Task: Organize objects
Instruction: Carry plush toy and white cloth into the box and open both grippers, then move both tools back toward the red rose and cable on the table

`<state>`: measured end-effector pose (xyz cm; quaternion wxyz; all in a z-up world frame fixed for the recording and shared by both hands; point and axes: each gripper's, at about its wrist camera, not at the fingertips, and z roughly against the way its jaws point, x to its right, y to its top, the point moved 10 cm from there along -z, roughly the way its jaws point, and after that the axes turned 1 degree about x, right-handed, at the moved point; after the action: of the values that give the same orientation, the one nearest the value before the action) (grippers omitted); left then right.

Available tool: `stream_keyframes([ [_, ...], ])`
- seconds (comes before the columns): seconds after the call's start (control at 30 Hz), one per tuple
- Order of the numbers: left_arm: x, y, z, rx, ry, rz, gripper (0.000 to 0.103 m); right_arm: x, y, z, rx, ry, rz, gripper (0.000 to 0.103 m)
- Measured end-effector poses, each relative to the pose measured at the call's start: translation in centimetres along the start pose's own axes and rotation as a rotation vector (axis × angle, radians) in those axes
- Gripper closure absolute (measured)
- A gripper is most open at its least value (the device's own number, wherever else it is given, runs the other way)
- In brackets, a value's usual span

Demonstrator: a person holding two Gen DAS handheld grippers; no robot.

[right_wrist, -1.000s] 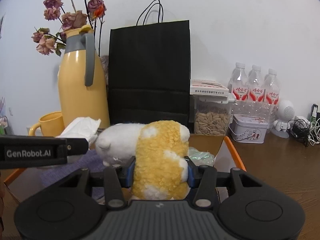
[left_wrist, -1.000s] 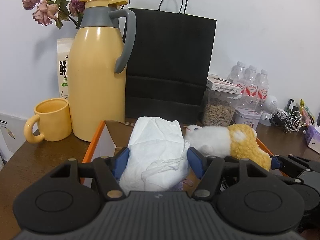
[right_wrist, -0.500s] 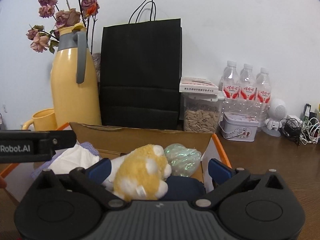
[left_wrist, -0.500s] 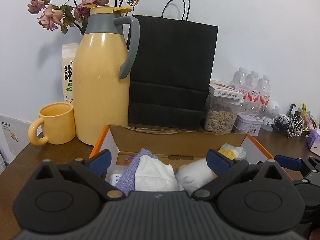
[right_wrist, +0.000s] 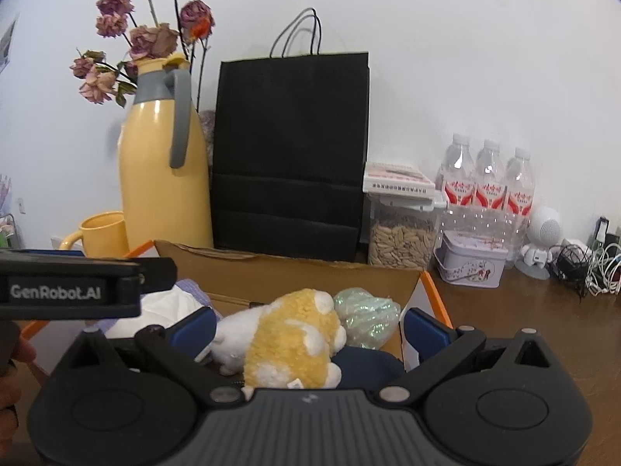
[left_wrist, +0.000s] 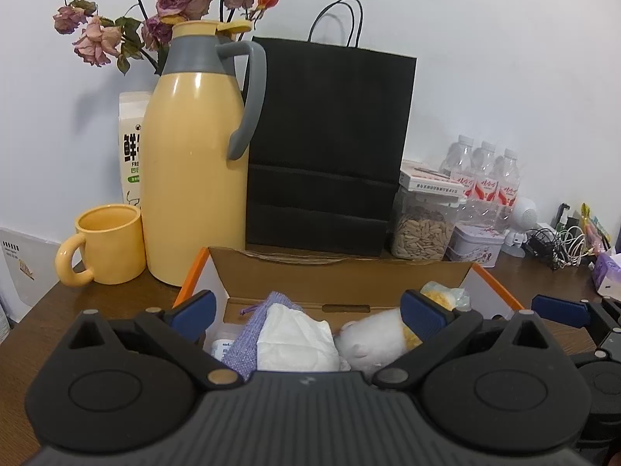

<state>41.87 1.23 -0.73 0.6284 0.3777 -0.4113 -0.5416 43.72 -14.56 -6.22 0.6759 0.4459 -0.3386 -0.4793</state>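
Observation:
An open cardboard box (left_wrist: pixel 341 272) with orange edges sits on the brown table. Inside it lie a white crumpled tissue pack (left_wrist: pixel 295 339), a purple cloth (left_wrist: pixel 248 341) and a white-and-yellow plush toy (left_wrist: pixel 372 339). My left gripper (left_wrist: pixel 308 310) is open and empty above the box. In the right wrist view the plush toy (right_wrist: pixel 291 343) lies in the box (right_wrist: pixel 295 275) beside a shiny green packet (right_wrist: pixel 366 320). My right gripper (right_wrist: pixel 310 328) is open and empty over the toy.
Behind the box stand a yellow thermos jug (left_wrist: pixel 194 171), a yellow mug (left_wrist: pixel 106 242), a black paper bag (left_wrist: pixel 326 147), a seed jar (left_wrist: pixel 423 229), a tin (left_wrist: pixel 477 246) and water bottles (left_wrist: pixel 485 178). Cables (left_wrist: pixel 559 240) lie at the right. Dried roses (left_wrist: pixel 163 4) rise behind the jug.
Both grippers opened: the left let go of the tissue pack and the right let go of the plush toy. Both things now lie in the box, and the grippers drew back slightly.

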Motion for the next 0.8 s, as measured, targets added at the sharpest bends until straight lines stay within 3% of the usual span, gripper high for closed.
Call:
stream_keyframes([
  [0.43, 0.0, 0.6, 5.0, 0.087, 0.018, -0.006, 0.000, -0.1, 0.5, 4.4, 0.052, -0.005, 0.026, 0.000],
  [0.8, -0.8, -2.6, 9.5, 0.053, 0.031, -0.006, 0.000, -1.0, -2.4, 8.9, 0.043, 0.010, 0.041, 0.000],
])
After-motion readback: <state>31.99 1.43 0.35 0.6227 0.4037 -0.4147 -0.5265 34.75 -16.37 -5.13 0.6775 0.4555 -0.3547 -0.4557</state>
